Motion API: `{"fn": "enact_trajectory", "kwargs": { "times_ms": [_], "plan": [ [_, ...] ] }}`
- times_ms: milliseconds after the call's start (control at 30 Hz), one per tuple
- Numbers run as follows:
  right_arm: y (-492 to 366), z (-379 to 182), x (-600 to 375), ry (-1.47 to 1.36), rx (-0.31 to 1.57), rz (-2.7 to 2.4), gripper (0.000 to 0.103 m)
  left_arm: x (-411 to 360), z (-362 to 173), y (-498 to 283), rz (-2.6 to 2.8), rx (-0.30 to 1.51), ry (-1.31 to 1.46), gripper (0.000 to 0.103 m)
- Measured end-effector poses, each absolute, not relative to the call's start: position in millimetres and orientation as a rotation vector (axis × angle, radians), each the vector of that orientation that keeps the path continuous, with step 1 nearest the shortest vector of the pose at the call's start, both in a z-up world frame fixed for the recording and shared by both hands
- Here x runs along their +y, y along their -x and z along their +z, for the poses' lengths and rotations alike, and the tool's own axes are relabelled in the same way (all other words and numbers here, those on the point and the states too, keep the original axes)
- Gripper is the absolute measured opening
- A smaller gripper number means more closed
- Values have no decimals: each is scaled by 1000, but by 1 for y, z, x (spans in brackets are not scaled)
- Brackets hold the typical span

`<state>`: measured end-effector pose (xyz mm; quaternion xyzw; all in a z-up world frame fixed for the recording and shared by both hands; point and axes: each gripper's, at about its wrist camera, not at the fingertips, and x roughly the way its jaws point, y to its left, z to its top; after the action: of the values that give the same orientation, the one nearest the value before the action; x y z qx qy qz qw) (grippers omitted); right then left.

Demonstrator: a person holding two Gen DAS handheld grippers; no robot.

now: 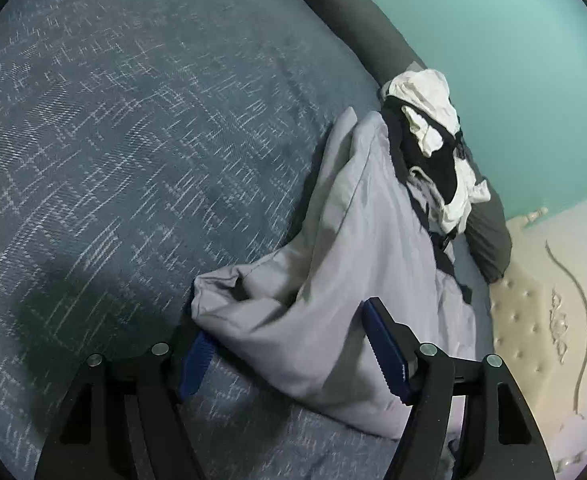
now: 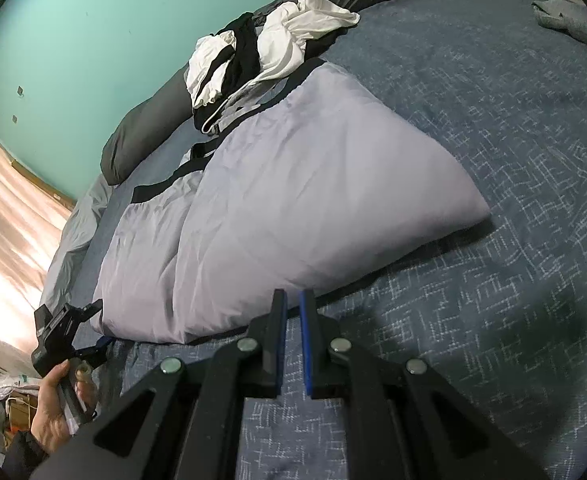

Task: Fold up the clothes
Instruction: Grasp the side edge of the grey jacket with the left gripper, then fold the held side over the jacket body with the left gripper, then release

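Observation:
A pale lavender garment (image 1: 333,280) lies partly folded on the blue patterned bedspread (image 1: 133,140); it also shows in the right wrist view (image 2: 293,208). My left gripper (image 1: 289,332) is open, its jaws astride the garment's near corner, one finger under the cloth edge; it shows in the right wrist view (image 2: 93,328) at the garment's left end. My right gripper (image 2: 292,304) has its jaws almost closed with a thin gap and nothing between them, just short of the garment's near edge. A heap of white and black clothes (image 2: 269,48) lies beyond the garment.
A dark grey pillow (image 2: 153,120) runs along the teal wall (image 2: 93,20). A tufted cream headboard (image 1: 533,320) is at the right in the left wrist view. A grey cloth (image 2: 565,16) lies at the far right of the bed. Curtains and clutter sit at the left.

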<state>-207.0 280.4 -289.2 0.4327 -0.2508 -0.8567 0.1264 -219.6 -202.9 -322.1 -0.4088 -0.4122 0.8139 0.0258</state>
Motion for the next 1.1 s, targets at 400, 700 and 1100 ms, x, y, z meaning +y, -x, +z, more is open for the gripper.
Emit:
{"fn": "enact_trajectory", "kwargs": {
  "times_ms": [400, 700, 1100],
  "plan": [
    [206, -291, 284, -1264, -759, -2485, 6, -182, -279, 237, 2591, -1084, 1165, 19],
    [203, -287, 297, -1240, -830, -2477, 6, -124, -205, 247, 2597, -897, 999, 15],
    [202, -278, 337, -1179, -960, -2495, 6, 116, -144, 281, 2381, -337, 1013, 14]
  ]
}}
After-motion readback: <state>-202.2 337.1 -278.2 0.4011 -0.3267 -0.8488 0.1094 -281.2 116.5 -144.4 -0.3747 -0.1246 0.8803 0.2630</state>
